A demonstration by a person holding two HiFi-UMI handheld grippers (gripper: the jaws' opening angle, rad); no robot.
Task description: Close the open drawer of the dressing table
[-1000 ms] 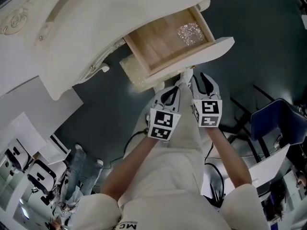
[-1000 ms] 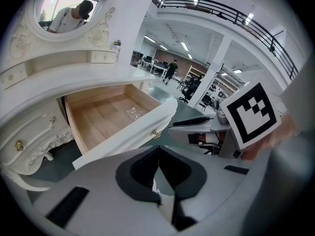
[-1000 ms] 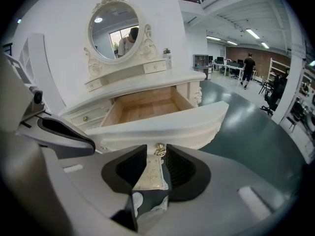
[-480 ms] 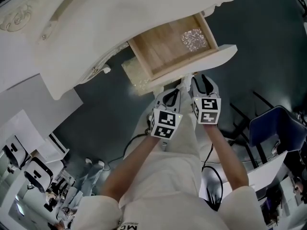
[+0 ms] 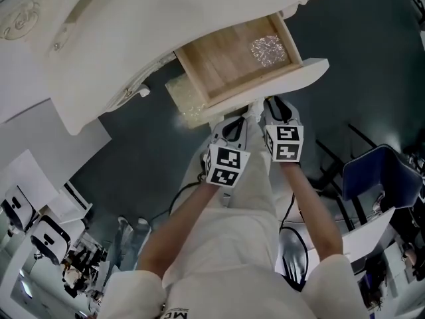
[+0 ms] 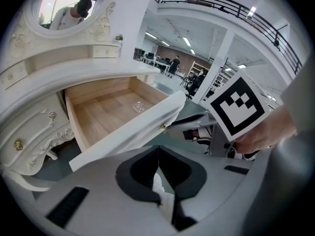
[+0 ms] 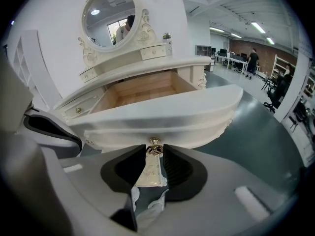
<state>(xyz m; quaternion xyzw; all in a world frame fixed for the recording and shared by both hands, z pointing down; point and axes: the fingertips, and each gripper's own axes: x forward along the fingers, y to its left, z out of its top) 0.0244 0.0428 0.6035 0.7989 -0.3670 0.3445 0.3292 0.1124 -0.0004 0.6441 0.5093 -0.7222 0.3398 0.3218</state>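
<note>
Drawer [image 5: 226, 58] open, front edge free | right claw [image 7: 154, 149] closing around handle [image 7: 153, 170] | left claw [image 6: 158, 150] pressed together, empty | dark floor [image 5: 352, 52]

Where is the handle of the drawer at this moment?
In the right gripper view, the handle hangs from the middle of the drawer front, low in the picture's centre, between the closing jaws of the right gripper.

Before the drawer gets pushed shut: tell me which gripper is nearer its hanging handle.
Right. The right gripper has the handle between its closing jaws, under the drawer front; the left gripper, jaws together, hangs beside it, off to the handle's side.
</note>
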